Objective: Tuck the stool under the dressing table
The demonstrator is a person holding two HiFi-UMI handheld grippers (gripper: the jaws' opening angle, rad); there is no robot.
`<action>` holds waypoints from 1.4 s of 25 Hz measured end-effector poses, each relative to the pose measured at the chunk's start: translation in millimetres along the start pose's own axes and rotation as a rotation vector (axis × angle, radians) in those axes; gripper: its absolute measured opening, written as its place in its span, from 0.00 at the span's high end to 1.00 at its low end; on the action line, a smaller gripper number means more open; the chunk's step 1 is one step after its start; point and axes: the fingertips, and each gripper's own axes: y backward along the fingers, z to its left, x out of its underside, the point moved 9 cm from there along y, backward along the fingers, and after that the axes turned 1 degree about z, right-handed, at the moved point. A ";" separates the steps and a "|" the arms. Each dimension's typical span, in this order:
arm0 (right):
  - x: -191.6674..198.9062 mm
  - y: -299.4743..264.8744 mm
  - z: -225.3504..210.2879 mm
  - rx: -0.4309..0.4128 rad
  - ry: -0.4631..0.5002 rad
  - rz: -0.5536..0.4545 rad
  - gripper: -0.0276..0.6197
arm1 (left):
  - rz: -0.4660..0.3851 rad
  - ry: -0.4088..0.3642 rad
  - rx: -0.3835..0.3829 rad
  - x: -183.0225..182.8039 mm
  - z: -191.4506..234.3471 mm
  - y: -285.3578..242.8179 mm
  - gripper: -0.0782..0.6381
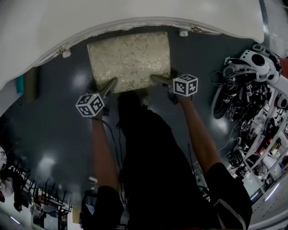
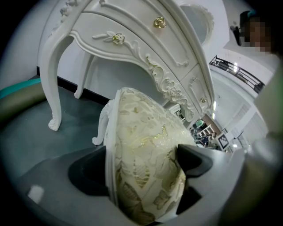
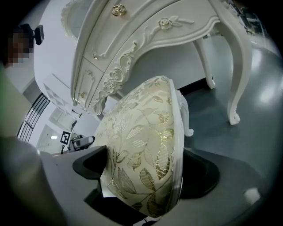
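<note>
- The left claw (image 2: 141, 170) is clamped on the near edge of the stool (image 1: 129, 60). One jaw sits under the white seat frame and the other presses into the gold-leaf cushion.
- The right claw (image 3: 145, 169) grips the same near edge at the other corner, and the seat fills the whole gap between its jaws.
- The stool stretches away from both claws. Its far edge lies close to the front rim of the dressing table (image 1: 135, 11), with most of the seat out in the open.
- Beyond the left claw's tips stand a curled white stool leg (image 2: 101, 128) and a carved table leg (image 2: 53, 88).
- Above the claws are drawer fronts with a gold rose knob (image 2: 160, 21).
- The dark floor (image 1: 54, 121) lies below both claws.
- Outward of the right claw is a heap of cables and white gear (image 1: 252, 90).
</note>
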 end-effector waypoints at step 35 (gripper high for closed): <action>-29.2 -80.6 -52.2 0.019 0.020 -0.088 0.16 | -0.085 0.002 0.017 -15.3 69.8 -75.8 0.21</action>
